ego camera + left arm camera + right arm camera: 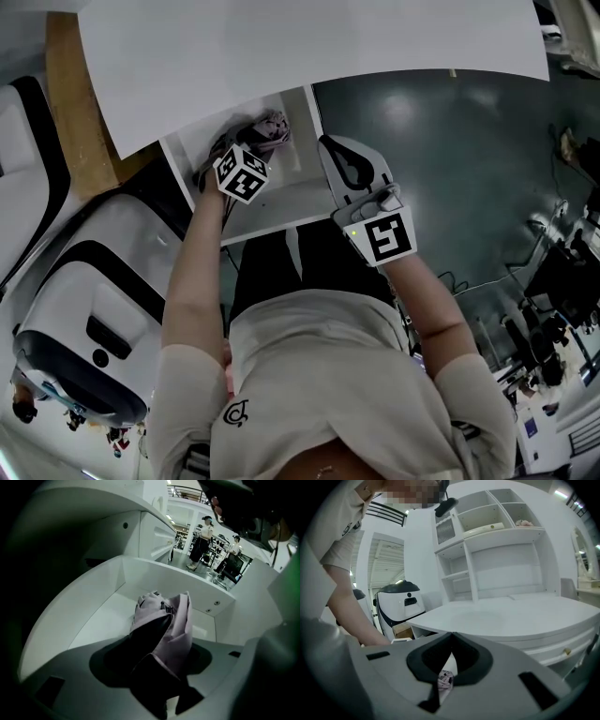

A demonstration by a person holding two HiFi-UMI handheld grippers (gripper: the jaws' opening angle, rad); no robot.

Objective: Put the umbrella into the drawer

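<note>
The folded umbrella (pixel 267 131), pale lilac with dark parts, lies inside the open white drawer (pixel 281 202) under the desk. My left gripper (pixel 228 155) reaches down into the drawer, pointing steeply at it. In the left gripper view the umbrella (pixel 164 616) rests on the drawer floor (pixel 103 606) between the wide-set jaws, which do not press it. My right gripper (pixel 330 148) hovers by the drawer's right side, its tips meeting and holding nothing. A scrap of patterned fabric (pixel 445 679) shows below the right gripper (pixel 451 634).
The white desk top (pixel 309 47) overhangs the drawer. A white and black machine (pixel 84 309) stands on the floor to the left. A white shelf unit (pixel 487 550) rises behind the desk. People (pixel 201 541) stand far off in the room.
</note>
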